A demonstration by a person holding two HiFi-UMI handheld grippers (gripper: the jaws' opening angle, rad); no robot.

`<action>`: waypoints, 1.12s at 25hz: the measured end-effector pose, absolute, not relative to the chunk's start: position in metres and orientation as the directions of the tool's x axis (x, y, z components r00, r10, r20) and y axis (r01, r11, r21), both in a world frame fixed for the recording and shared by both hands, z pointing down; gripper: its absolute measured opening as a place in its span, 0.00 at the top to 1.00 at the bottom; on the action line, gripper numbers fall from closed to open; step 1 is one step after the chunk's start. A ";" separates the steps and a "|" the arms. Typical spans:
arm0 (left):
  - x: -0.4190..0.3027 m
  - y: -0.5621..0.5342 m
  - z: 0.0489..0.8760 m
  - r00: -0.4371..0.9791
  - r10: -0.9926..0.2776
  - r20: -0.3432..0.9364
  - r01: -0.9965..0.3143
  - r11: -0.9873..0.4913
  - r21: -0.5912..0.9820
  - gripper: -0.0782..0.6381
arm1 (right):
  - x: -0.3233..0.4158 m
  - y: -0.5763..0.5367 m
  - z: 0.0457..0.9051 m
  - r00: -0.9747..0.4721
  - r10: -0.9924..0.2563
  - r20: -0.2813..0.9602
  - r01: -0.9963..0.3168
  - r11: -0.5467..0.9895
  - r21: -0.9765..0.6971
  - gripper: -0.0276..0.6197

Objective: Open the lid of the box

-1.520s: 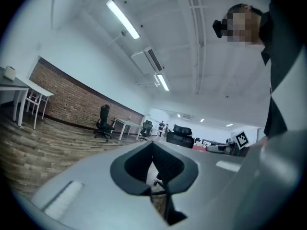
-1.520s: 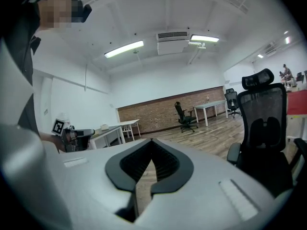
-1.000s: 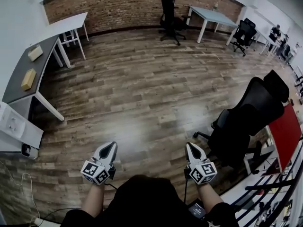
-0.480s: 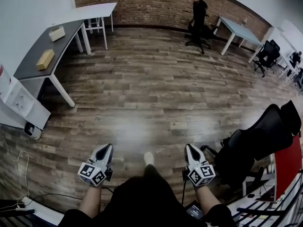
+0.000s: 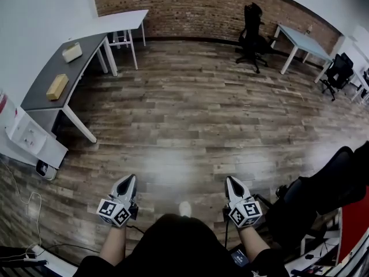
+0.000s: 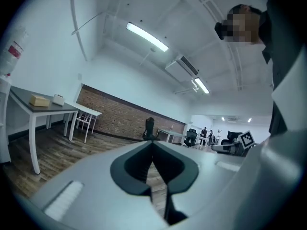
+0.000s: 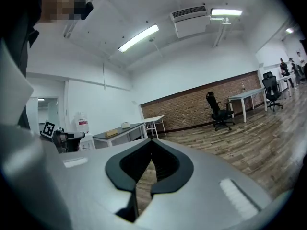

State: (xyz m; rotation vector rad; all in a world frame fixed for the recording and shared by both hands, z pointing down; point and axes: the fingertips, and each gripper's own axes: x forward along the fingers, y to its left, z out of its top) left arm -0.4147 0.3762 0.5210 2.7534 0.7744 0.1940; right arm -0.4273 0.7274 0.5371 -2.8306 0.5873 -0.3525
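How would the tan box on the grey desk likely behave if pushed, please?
The tan box looks low and flat, so it would probably slide, not tip. It sits near the edge of the grey desk, so a push might drop it.

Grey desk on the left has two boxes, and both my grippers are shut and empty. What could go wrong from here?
1. The grey desk carries a tan box and a white box. No lid can be made out from here, so the wrong one could be approached.
2. A white cable loops over the floor short of that desk, a possible trip hazard.
3. The left gripper and right gripper are shut and would likely need opening before they can grip a lid.
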 end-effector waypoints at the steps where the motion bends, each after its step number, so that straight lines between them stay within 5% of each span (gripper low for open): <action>1: -0.405 0.381 0.520 0.848 0.527 0.056 0.491 -0.821 0.292 0.89 | -0.420 0.731 0.538 0.889 -0.419 0.187 -0.362 -0.891 -0.274 0.95; 28: -0.219 0.373 0.509 0.883 0.470 -0.021 0.455 -0.841 0.292 0.89 | -0.221 0.729 0.537 0.883 -0.424 0.200 -0.373 -0.894 -0.248 0.95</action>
